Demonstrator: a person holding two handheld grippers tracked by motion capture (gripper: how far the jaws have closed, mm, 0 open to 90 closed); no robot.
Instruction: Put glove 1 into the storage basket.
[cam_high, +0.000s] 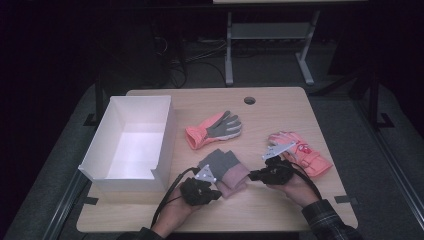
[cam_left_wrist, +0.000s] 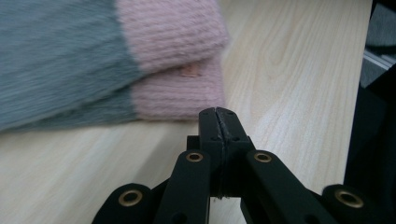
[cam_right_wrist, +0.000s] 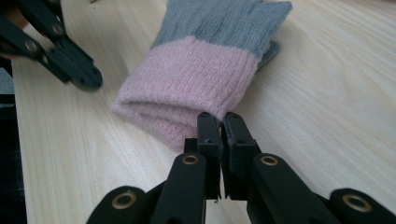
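The pink-and-grey knit gloves (cam_high: 223, 171) lay stacked one on the other near the front edge of the table (cam_high: 280, 107), roughly midway along it, cuffs toward the person and grey fingers pointing at the far edge. The left gripper (cam_left_wrist: 218, 114) had its jaws pressed together on nothing, its tip just short of the lower cuff; the right gripper (cam_right_wrist: 219, 122) was likewise closed and empty, its tip right at the cuff's edge, possibly brushing the wool. Shut like that, neither tool could take the fabric, so any push forward would likely shove the pair along the wood or slide the top glove off the bottom one. If the jaws opened and bit only the upper cuff, the pair would probably split on lifting. The white box (cam_high: 131, 145) stood open at the left edge, and a loosely held glove might catch on its near wall. The coral glove (cam_high: 214, 129) toward the middle and the other coral glove (cam_high: 301, 152) near the right edge lay well apart, unlikely to interfere.
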